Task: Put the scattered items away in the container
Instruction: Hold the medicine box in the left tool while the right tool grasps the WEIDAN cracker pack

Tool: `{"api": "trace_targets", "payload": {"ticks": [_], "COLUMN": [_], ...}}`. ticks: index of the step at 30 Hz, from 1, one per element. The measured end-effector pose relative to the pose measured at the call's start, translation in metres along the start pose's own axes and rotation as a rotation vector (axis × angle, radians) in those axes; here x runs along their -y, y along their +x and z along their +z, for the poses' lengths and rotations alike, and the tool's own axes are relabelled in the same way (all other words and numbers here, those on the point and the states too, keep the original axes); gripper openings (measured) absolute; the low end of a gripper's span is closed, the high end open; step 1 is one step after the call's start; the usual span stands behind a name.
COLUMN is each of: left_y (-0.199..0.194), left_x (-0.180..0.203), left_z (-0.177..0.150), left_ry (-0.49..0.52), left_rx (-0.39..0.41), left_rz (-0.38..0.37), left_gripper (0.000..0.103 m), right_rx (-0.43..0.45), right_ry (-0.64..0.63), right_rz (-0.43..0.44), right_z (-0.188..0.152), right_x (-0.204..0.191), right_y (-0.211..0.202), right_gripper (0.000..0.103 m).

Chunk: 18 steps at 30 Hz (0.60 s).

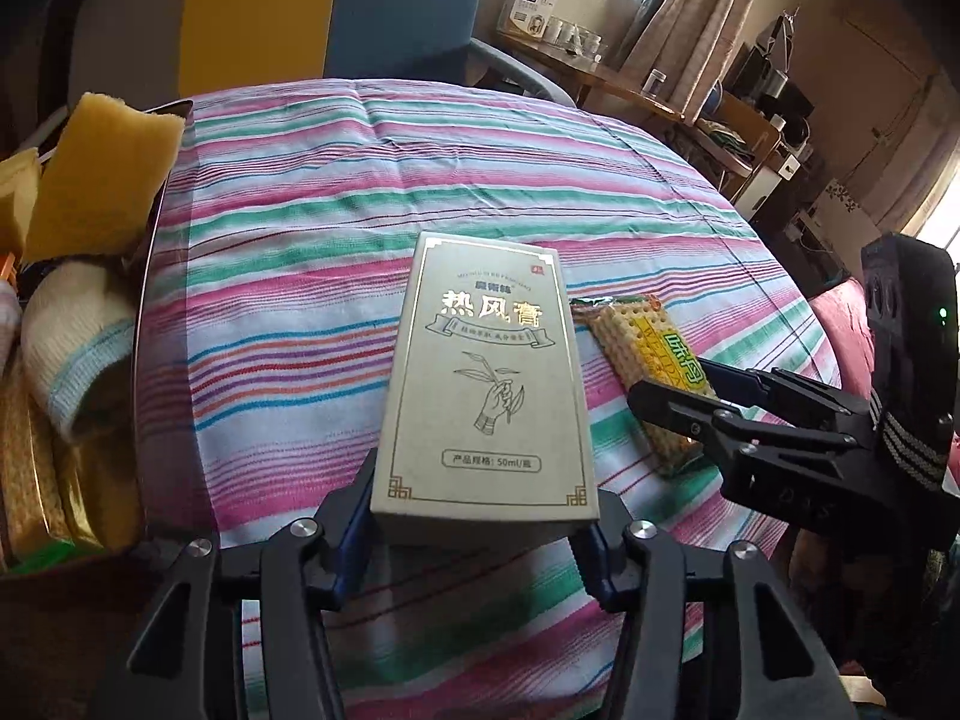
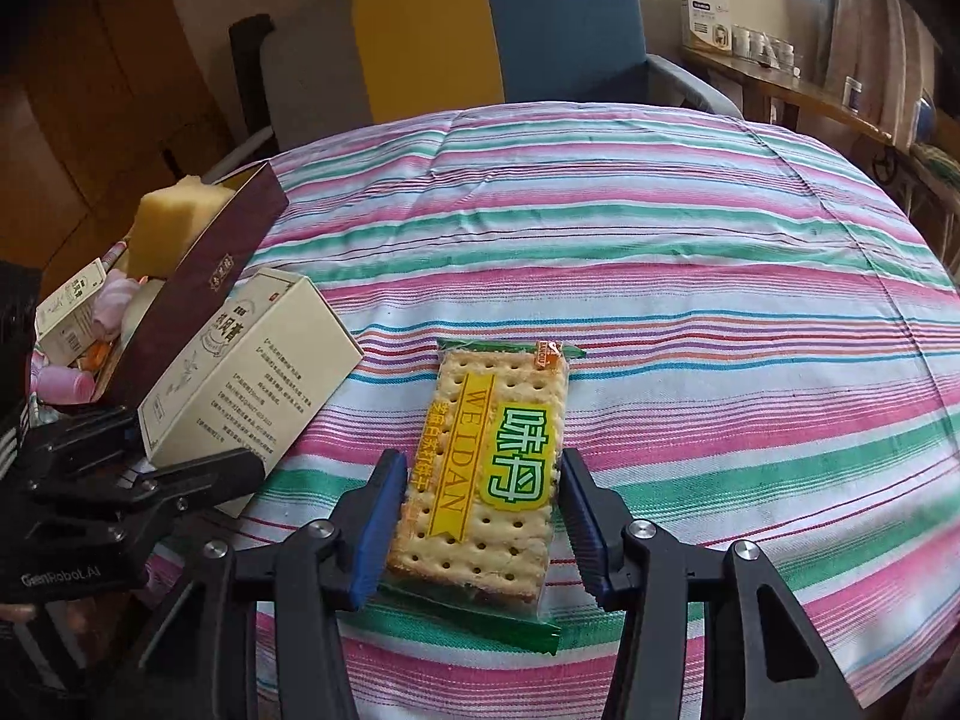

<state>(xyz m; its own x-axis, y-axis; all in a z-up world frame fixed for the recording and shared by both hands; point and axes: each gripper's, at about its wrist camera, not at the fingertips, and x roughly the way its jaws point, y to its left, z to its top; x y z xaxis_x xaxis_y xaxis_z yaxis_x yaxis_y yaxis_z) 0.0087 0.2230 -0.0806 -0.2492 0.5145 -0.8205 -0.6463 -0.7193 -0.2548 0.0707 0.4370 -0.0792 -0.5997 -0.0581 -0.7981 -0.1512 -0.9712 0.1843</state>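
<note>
A cream box with gold lettering (image 1: 486, 384) lies lengthwise on the striped cloth. My left gripper (image 1: 480, 528) is shut on its near end, a pad pressing each long side. In the right wrist view the same box (image 2: 252, 372) sits tilted beside the container, with the left gripper (image 2: 192, 444) clamped on it. A packet of crackers (image 2: 492, 462) lies right of the box. My right gripper (image 2: 480, 510) is shut on the packet's lower half; from the left wrist this gripper (image 1: 678, 384) straddles the packet (image 1: 636, 336).
A dark maroon container (image 2: 204, 276) stands at the table's left edge, holding a yellow sponge (image 1: 102, 174), a rolled sock (image 1: 72, 336) and other small items. A blue and yellow chair (image 2: 498, 30) stands behind the table. The striped cloth (image 2: 660, 240) stretches to the right.
</note>
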Motion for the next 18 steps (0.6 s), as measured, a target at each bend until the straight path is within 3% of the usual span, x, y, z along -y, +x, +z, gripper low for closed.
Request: {"api": "trace_targets", "payload": {"ticks": [9, 12, 18], "left_y": [0.001, 0.005, 0.001], "left_x": [0.004, 0.004, 0.005], "left_z": [0.016, 0.015, 0.01], "left_ry": [0.013, 0.013, 0.026], "left_rx": [-0.012, -0.017, 0.01], "left_rz": [0.036, 0.037, 0.043], "left_gripper": [0.058, 0.054, 0.053], "right_rx": [0.03, 0.053, 0.067], "right_ry": [0.037, 0.068, 0.019], "right_rz": [0.02, 0.044, 0.008], "right_z": [-0.005, -0.008, -0.009], "right_x": [0.005, 0.01, 0.001], "right_y": [-0.003, -0.005, -0.005], "right_gripper": [0.053, 0.053, 0.051]}}
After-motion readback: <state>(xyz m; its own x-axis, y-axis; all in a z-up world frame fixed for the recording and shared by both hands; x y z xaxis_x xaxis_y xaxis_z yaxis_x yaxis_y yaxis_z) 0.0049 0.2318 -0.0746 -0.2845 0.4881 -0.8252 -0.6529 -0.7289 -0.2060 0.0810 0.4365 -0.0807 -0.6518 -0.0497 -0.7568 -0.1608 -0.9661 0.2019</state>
